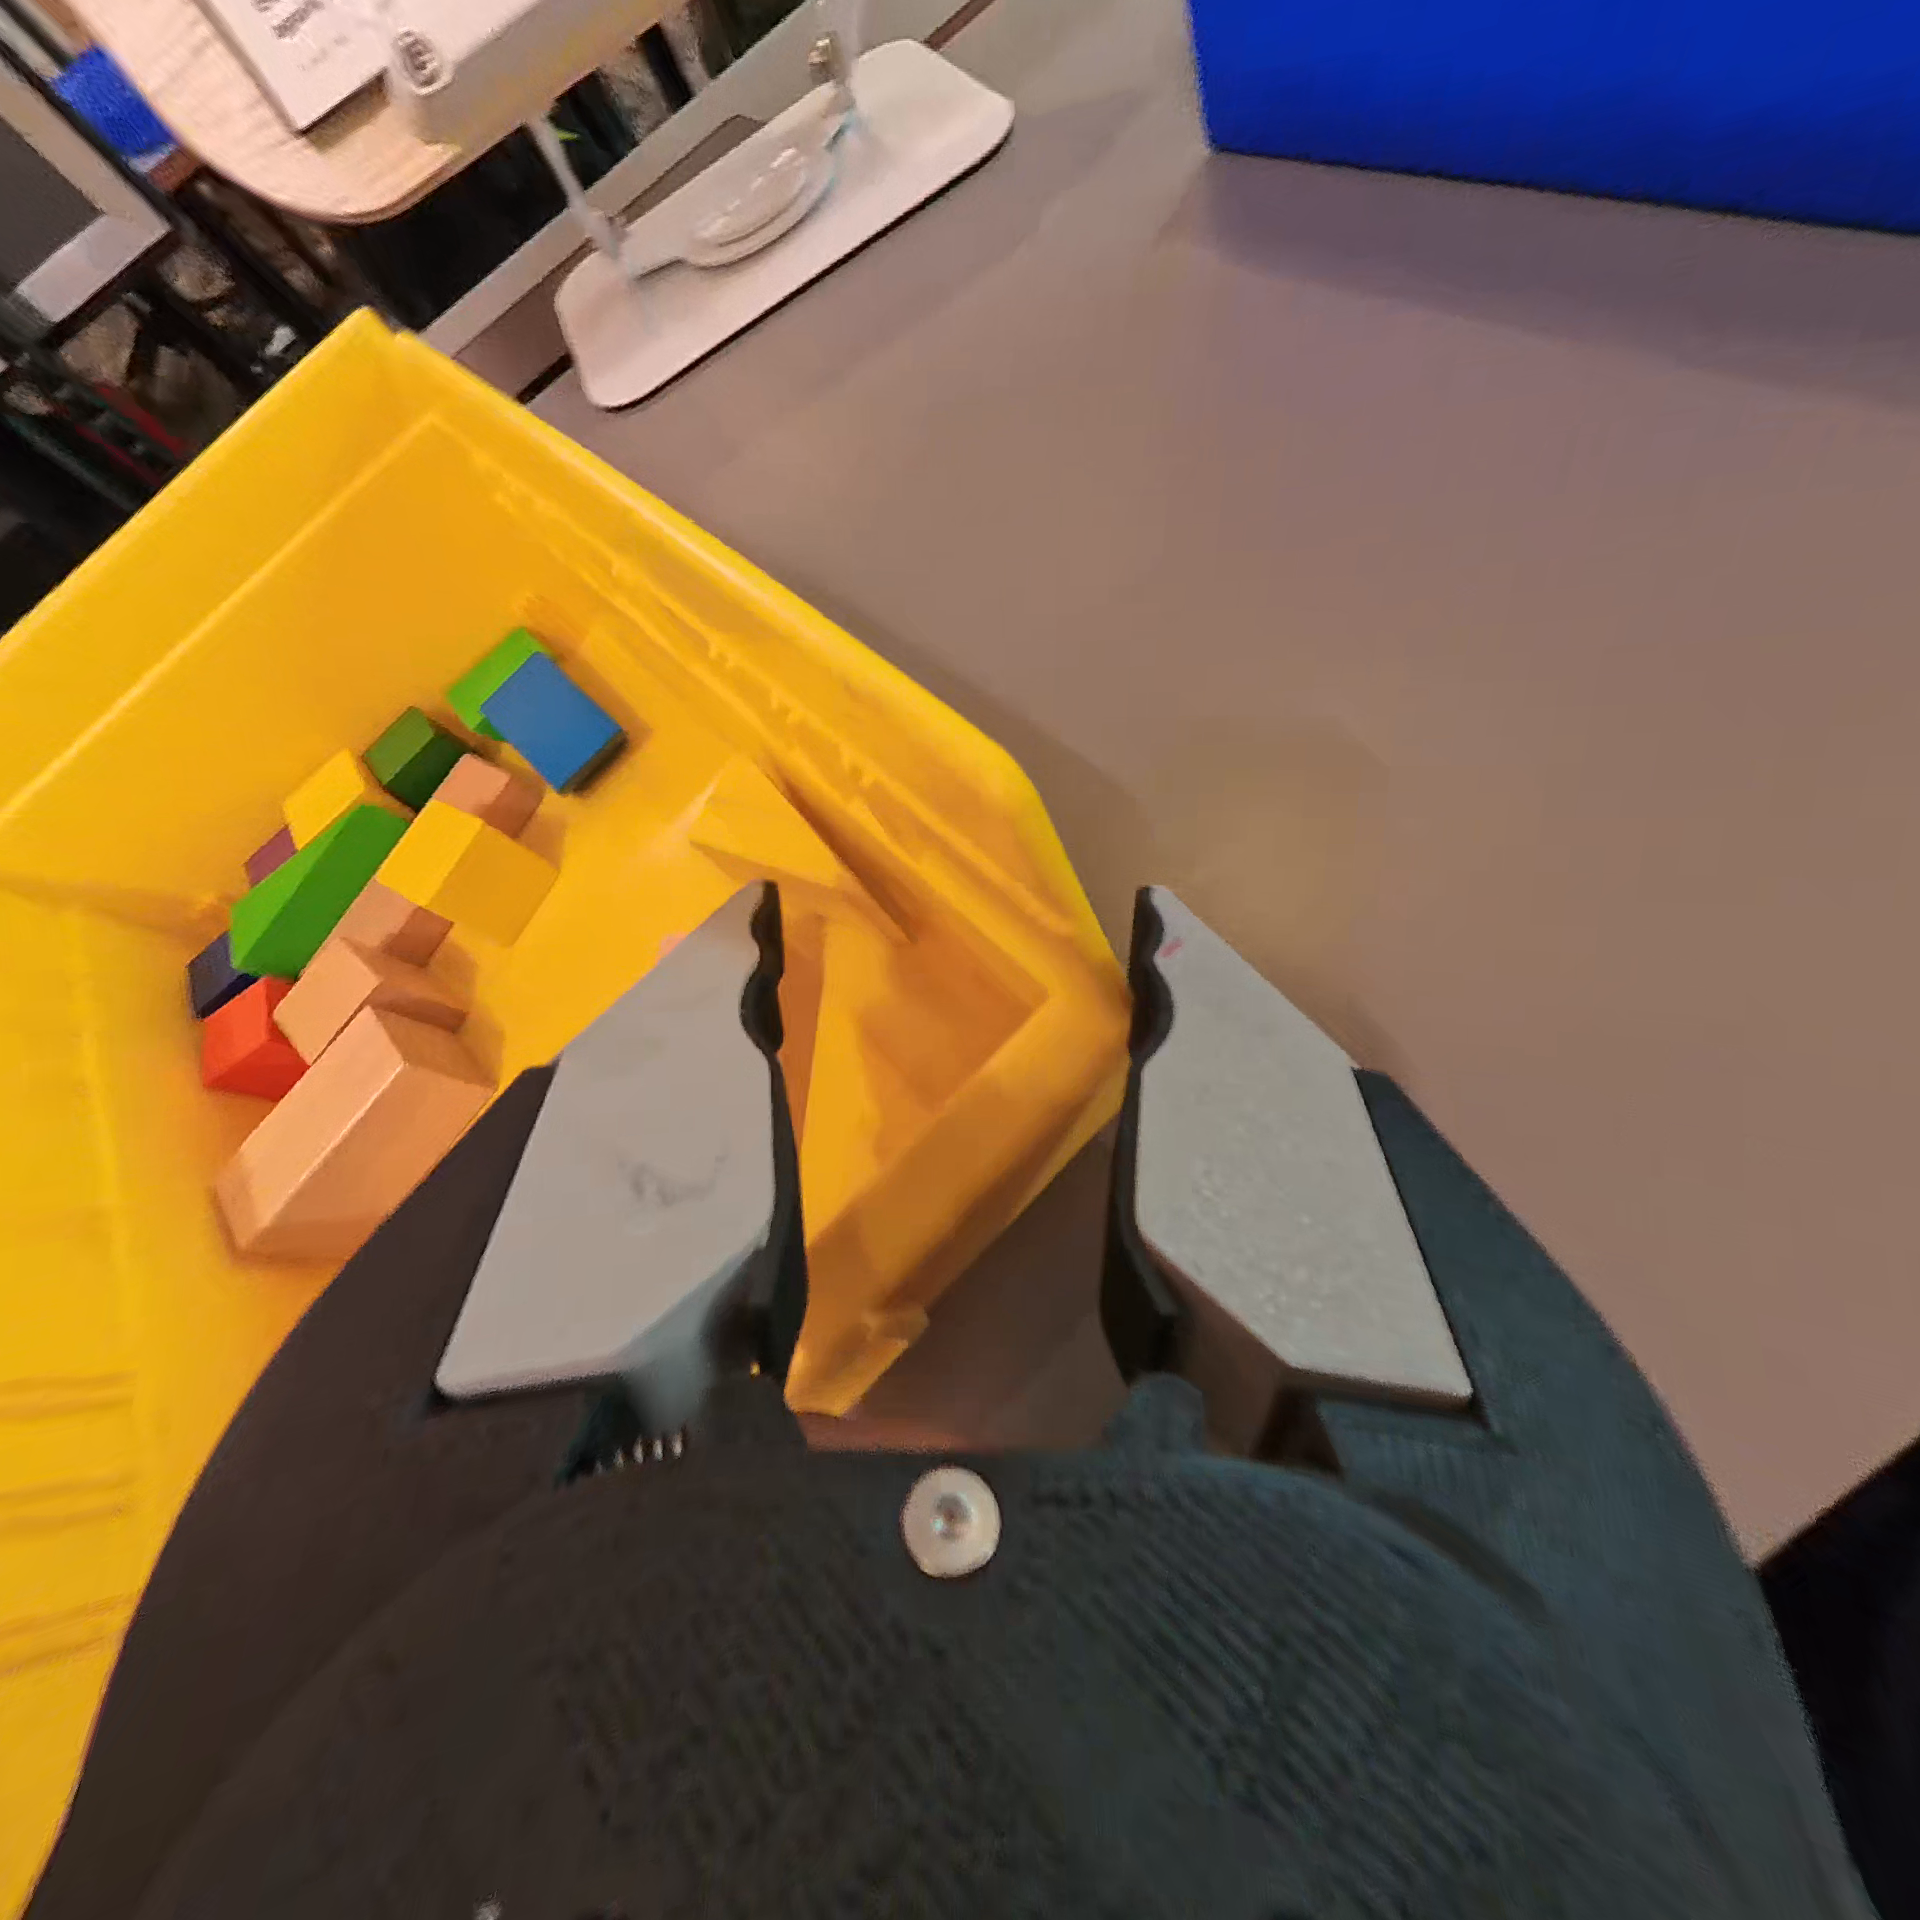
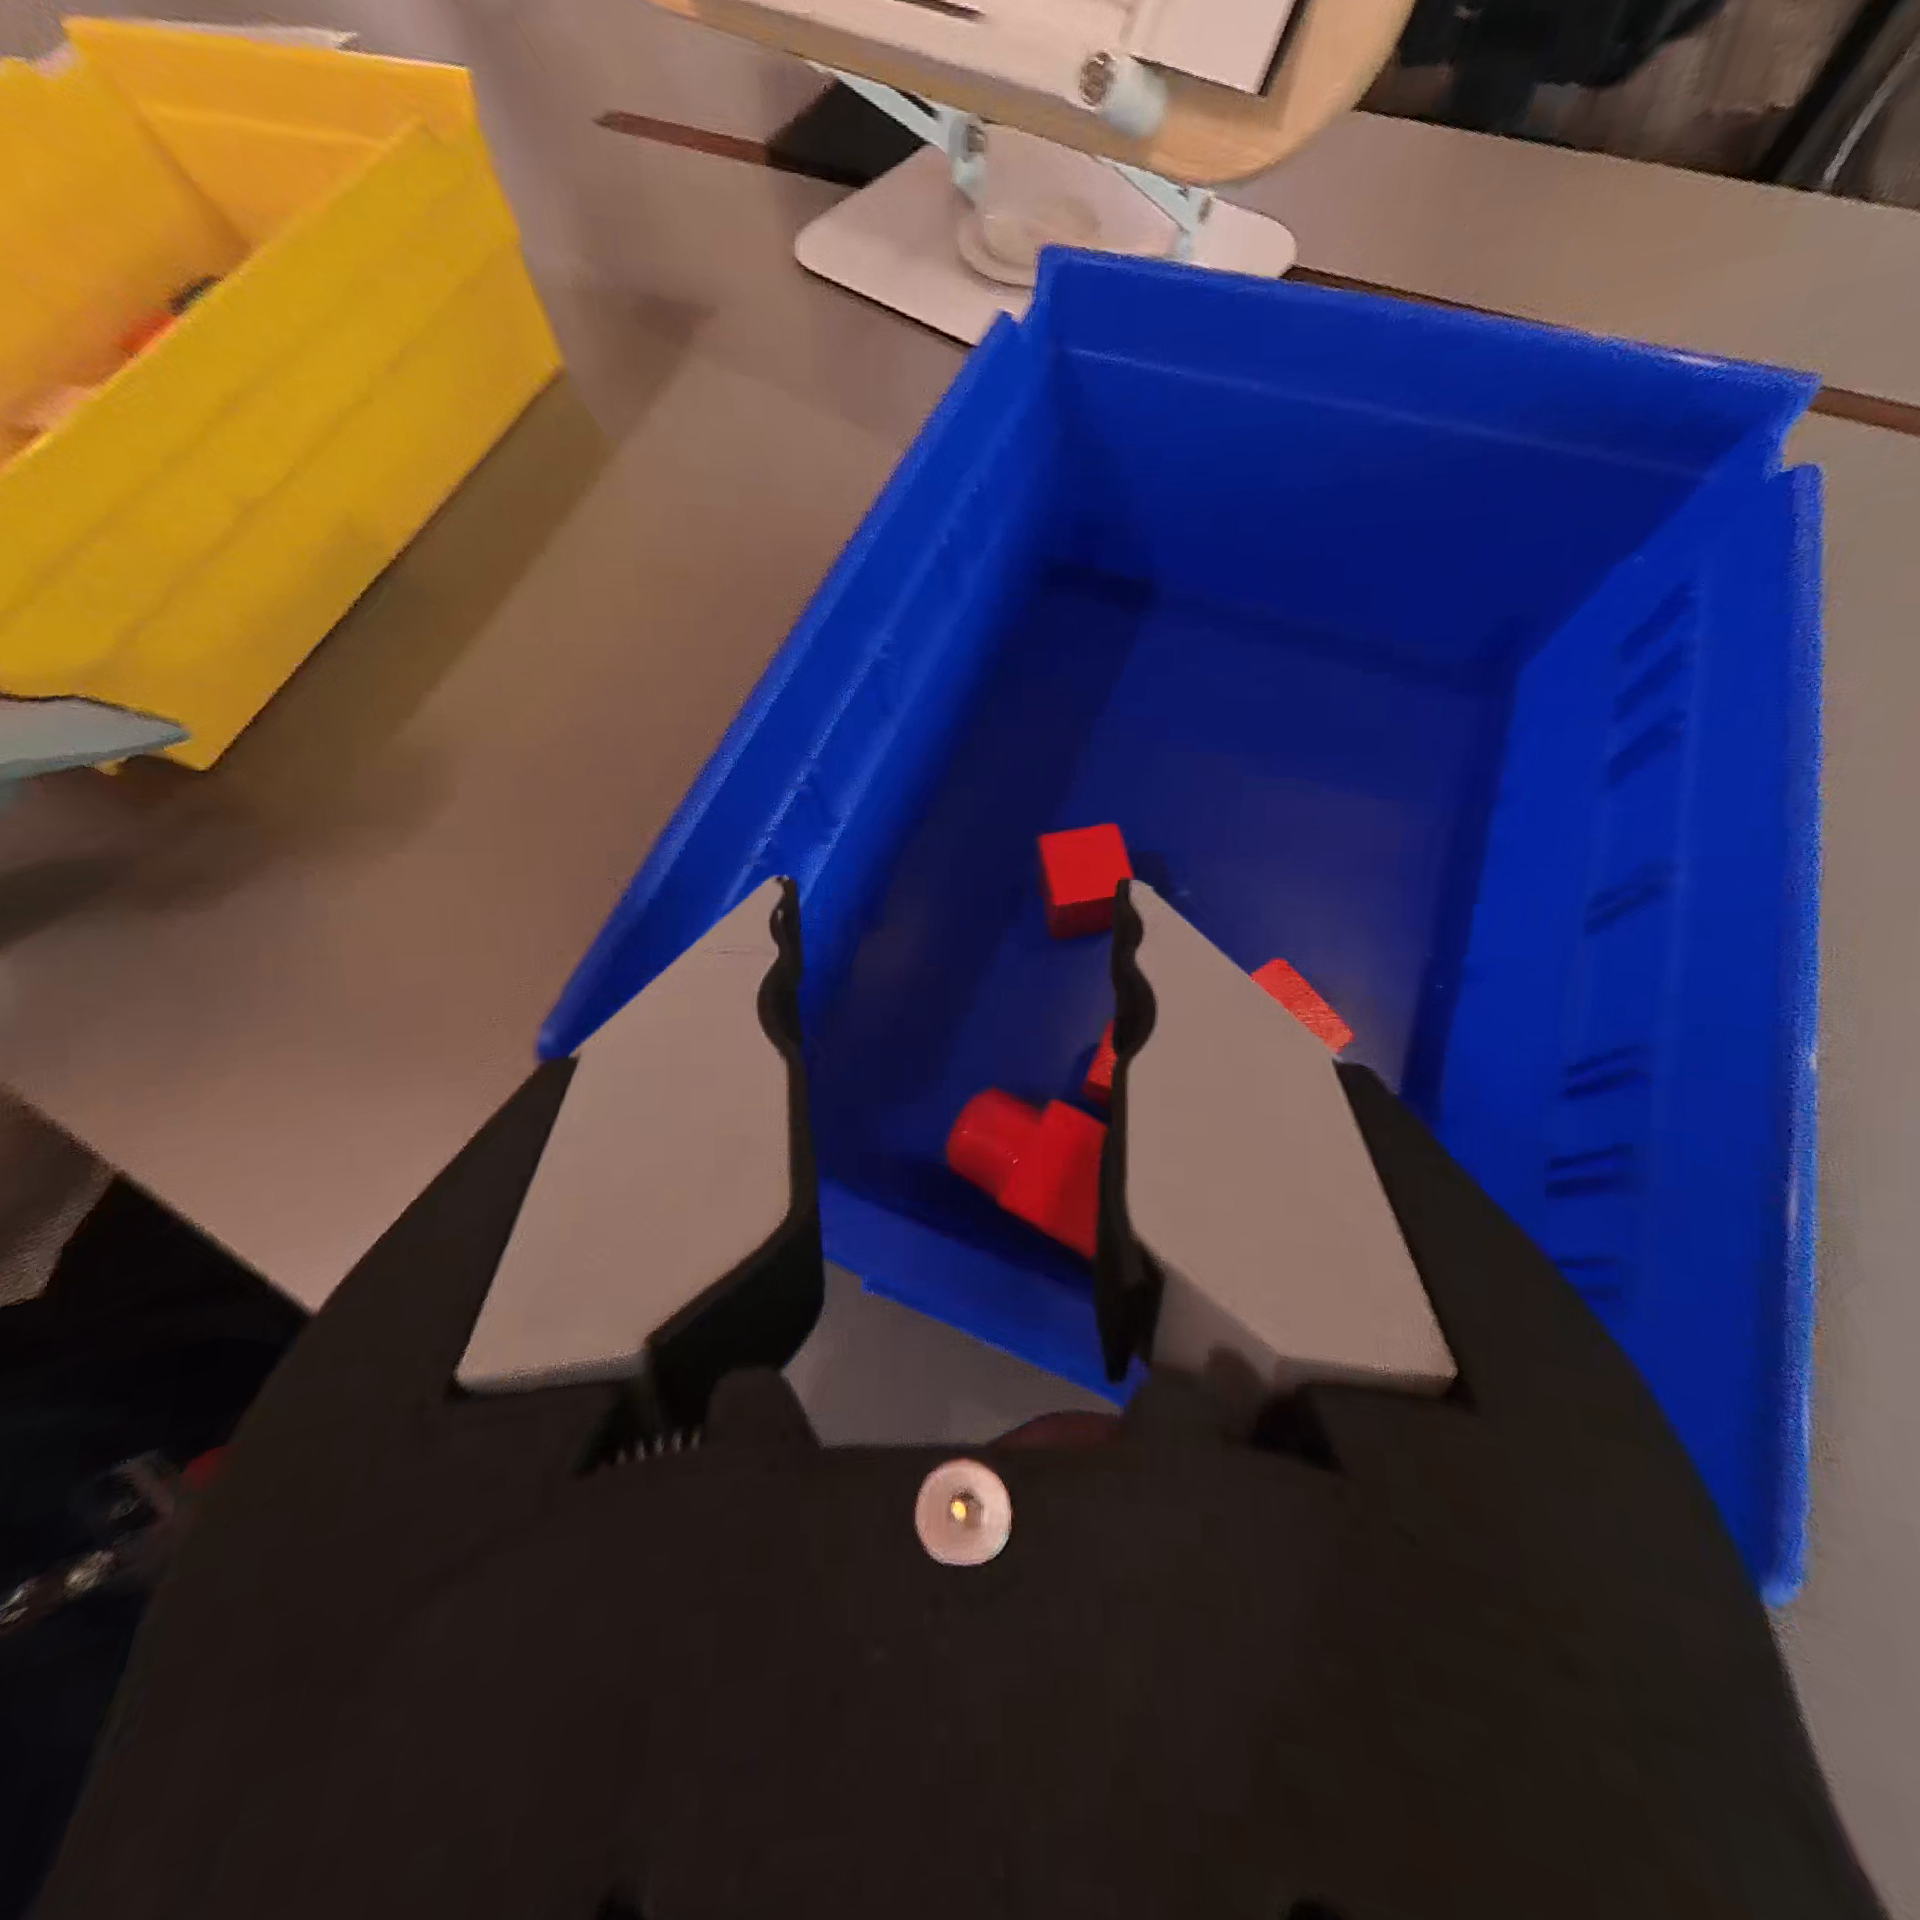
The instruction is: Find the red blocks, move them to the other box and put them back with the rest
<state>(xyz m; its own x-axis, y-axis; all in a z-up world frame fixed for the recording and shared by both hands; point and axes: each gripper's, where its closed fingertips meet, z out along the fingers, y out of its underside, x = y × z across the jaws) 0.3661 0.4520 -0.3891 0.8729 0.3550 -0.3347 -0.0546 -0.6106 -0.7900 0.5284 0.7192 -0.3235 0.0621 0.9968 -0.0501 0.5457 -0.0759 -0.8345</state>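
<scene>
Grey table [image 2: 395, 852] fills both views, with shelves and dark clutter behind it. On it stand a yellow box [image 1: 260, 644] and a blue box [image 2: 1662, 831], apart from each other. At the far edge is a white stand [image 2: 883, 239] with a wooden board above it.

Inside the yellow box lies a heap of blocks [image 1: 384, 914]: green, blue, yellow, plain wood, and one red block [image 1: 244, 1044] at the near side of the heap. The left gripper [image 1: 951, 914] has its jaws wide apart, with the corner of the yellow box between them; nothing is held.

Inside the blue box lie the red blocks [image 2: 1081, 878], some partly hidden behind a finger. The right gripper [image 2: 951, 904] hangs above this box, jaws wide and bare.
</scene>
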